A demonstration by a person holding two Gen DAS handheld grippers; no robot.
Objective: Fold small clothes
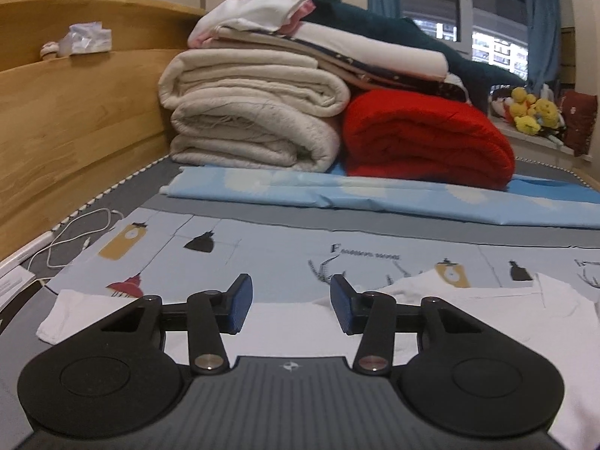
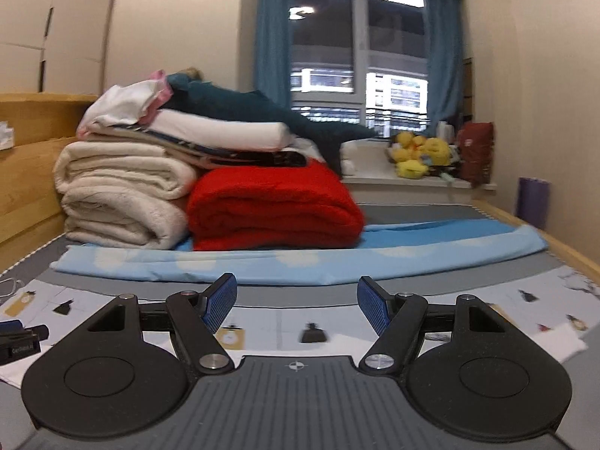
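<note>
Currently L gripper (image 1: 291, 302) half-open over white tee (image 1: 285, 322), grasping nothing; R gripper (image 2: 297, 305) released. Risk: pinching printed sheet (image 1: 270, 255) w/ shirt near bed's front edge.

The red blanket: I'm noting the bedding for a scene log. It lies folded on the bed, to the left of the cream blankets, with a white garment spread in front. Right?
Not quite. The red blanket lies to the right of the cream blankets, as the left wrist view shows. The white garment does lie spread in front.
</note>
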